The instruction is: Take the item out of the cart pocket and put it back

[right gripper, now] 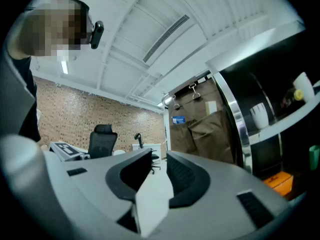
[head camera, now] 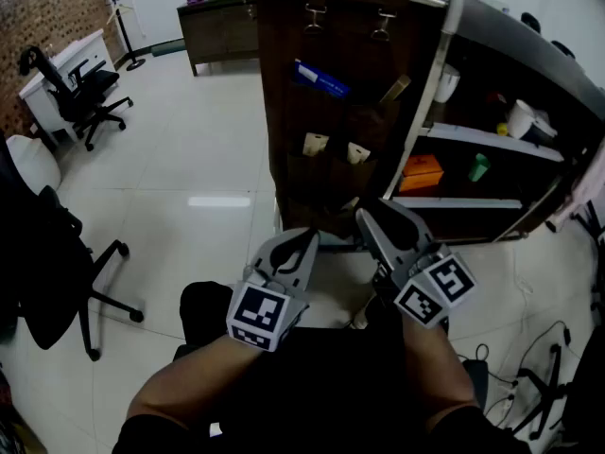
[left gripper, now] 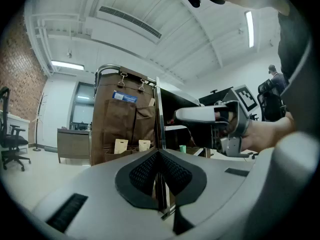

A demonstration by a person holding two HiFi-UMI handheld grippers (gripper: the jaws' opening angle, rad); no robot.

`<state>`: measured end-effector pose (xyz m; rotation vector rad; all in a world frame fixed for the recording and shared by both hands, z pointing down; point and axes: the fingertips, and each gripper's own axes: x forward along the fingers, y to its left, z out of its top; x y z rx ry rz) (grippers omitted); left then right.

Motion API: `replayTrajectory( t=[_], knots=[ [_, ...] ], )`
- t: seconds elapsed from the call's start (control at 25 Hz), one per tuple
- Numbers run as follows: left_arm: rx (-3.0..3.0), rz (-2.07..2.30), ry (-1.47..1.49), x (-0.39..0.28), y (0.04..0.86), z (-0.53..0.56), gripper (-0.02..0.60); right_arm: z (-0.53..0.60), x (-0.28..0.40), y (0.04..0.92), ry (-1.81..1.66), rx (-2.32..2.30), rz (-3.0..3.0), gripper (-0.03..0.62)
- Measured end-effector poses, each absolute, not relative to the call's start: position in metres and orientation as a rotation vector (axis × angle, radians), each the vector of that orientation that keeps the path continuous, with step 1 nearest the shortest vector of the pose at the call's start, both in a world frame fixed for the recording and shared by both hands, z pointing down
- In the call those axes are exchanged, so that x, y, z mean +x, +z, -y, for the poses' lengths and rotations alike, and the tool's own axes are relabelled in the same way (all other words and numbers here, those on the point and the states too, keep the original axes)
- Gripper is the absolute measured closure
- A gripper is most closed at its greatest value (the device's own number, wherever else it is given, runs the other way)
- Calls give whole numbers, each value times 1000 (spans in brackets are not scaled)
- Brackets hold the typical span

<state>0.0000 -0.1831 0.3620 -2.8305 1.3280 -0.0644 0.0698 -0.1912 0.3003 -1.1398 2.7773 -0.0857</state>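
**Cart ahead, chairs off to the left**

A tall dark metal cart (head camera: 515, 38) stands at far centre, with a brown fabric pocket organiser (head camera: 331, 112) hanging on its left side. A flat blue packet (head camera: 321, 78) sits in an upper pocket. Below it, a pale paper tag (head camera: 315, 144) sits left of a second tag (head camera: 357, 153). To the right, an orange box (head camera: 421, 172) and a green bottle (head camera: 478, 168) rest on the cart's shelves. A black office chair (head camera: 80, 88) stands far left beside a white desk (head camera: 59, 64). The left gripper (head camera: 307, 235) and right gripper (head camera: 364, 218) sit side by side, near, before the organiser.
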Motion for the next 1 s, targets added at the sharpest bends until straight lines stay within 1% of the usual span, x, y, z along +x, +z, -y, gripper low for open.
replayTrajectory(
  t=[0.04, 0.08, 0.12, 0.36, 0.6, 1.0],
  knots=[
    [-2831, -1327, -65, 0, 362, 183, 581, 201, 71, 297, -68, -1161, -2783, 472],
    [-2832, -1326, -66, 0, 362, 184, 581, 211, 73, 294, -50, -1184, -2789, 437],
    [-2833, -1325, -66, -1, 362, 184, 581, 222, 75, 291, -32, -1210, -2792, 422],
    [-2840, -1330, -63, -2, 362, 183, 581, 287, 89, 291, 32, -1355, -2806, 421],
    [-2843, -1337, -60, -3, 363, 186, 581, 347, 99, 321, 26, -1499, -2865, 422],
    [-2852, -1347, -58, -4, 365, 188, 581, 388, 92, 367, 2, -1554, -3022, 422]
  ],
)
